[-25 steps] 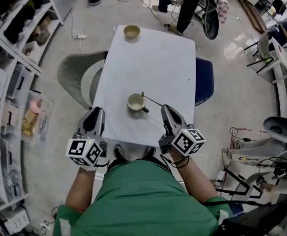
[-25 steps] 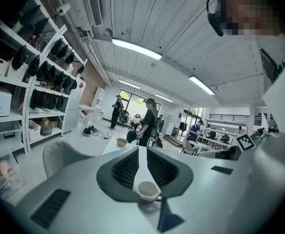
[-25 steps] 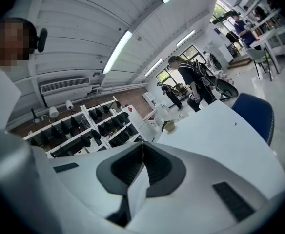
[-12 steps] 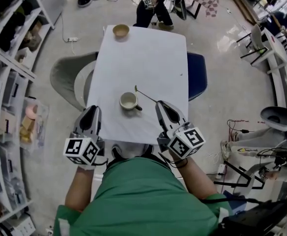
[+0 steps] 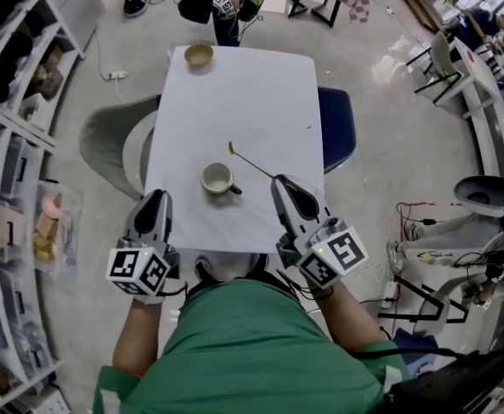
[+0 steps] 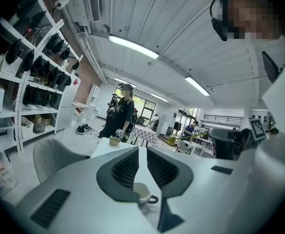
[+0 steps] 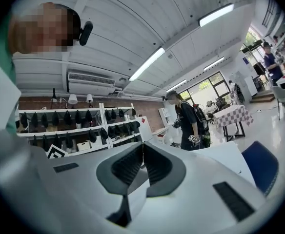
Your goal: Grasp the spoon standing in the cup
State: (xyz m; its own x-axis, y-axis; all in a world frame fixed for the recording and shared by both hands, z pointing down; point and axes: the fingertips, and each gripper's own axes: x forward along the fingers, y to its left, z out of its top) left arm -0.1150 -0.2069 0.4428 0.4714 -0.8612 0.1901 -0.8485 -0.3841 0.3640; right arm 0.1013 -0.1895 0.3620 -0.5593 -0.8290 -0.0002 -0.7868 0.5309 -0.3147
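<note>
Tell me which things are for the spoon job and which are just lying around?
For the job: spoon, cup, right gripper, shut on the spoon's handle.
Just lying about: bowl, blue chair, grey chair, shelves, left gripper, holding nothing.

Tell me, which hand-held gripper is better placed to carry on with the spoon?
Right. The right hand-held gripper is shut on the spoon at its handle end, with the spoon outside the cup. The left hand-held gripper holds nothing and sits left of the cup.
</note>
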